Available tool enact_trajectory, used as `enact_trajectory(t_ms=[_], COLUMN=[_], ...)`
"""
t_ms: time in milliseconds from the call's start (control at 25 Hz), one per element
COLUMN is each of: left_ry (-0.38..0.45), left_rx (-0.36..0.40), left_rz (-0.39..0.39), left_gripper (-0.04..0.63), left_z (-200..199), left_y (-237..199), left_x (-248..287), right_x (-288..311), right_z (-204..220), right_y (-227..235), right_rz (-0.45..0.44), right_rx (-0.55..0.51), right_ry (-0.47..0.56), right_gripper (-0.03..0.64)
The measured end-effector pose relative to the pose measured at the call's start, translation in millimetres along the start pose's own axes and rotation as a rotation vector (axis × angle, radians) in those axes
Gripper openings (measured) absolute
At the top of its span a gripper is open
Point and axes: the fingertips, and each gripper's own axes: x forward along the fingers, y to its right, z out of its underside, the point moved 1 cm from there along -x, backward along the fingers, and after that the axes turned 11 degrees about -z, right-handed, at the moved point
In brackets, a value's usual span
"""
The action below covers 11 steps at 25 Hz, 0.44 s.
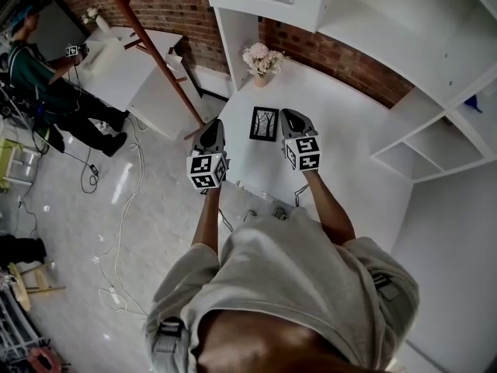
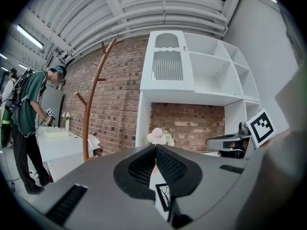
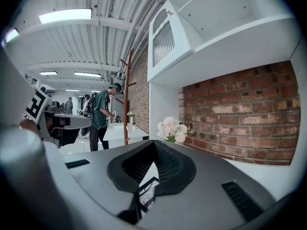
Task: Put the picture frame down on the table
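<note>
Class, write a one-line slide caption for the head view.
Picture frame rests on the white table between left gripper and right gripper, flowers behind.

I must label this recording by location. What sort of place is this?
Probably a mock living room built inside a workshop hall: brick wall, white shelves and flowers on a table, yet a bare ribbed ceiling with strip lights and cables on the floor.

Mock-home studio — brick wall, shelving
</note>
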Motion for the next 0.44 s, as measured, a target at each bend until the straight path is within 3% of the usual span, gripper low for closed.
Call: enact_trajectory(t_ms=[440], left_ry=[-0.015], left_rx=[-0.003], left_rz=[-0.008], left_gripper=[0.017], left_z=[7.0], left_y=[-1.4], left_x=[-6.7], right_x=[-4.0], right_z=[2.8], right_y=[0.1], right_rz=[0.008], right_rx=[0.020], right_ry=[-0.002], right_gripper=[0.025])
